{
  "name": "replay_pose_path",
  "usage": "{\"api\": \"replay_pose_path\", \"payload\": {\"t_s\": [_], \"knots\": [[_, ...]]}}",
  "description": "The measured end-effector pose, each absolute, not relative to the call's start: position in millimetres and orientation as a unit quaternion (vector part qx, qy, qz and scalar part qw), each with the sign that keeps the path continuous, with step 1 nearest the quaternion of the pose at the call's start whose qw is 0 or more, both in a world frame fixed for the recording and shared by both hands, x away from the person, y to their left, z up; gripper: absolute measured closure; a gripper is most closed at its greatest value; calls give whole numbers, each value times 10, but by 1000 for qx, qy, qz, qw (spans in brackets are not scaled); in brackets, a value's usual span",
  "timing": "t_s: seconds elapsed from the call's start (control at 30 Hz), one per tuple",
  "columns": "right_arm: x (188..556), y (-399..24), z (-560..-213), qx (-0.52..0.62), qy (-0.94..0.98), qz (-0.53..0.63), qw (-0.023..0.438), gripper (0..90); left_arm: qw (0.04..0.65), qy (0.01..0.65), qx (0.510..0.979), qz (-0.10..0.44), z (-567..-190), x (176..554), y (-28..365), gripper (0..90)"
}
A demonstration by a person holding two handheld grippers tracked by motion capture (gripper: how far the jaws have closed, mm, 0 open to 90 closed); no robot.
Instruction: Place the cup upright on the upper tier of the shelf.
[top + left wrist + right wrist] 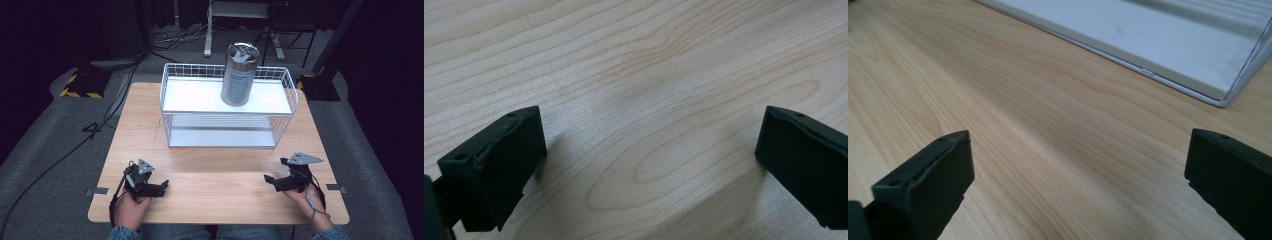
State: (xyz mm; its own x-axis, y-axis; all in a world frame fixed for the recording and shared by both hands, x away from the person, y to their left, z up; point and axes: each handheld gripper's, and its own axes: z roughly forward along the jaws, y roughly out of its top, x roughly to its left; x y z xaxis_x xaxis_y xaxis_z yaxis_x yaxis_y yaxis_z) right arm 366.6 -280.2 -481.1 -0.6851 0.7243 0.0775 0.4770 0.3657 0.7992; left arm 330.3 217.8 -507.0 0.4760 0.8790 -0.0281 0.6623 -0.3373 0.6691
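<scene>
Grippers, left (161, 186) and right (270, 180), rested spread wide and empty on the table (220, 172), near the rack (227, 107) holding a can (239, 75).

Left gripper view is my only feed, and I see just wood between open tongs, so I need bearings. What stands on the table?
Observer: A white wire rack stands at the far middle of the table.
Operator: Anything on it?
Observer: A metal can stands upright on its top shelf, right of centre.
Operator: Where is the other hand?
Observer: The right tongs are open, pointing at the rack's lower shelf.
</scene>
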Motion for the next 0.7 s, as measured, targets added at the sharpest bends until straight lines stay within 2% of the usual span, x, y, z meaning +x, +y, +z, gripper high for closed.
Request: {"api": "replay_pose_path", "payload": {"t_s": [0.47,0.7], "knots": [[3638,-2650,-5035,373,844,350,159,34,315,482,799,172,-5070,3302,2178,4],[3628,-2651,-5067,373,844,351,160,15,315,482,799,172,-5070,3301,2178,4]]}}
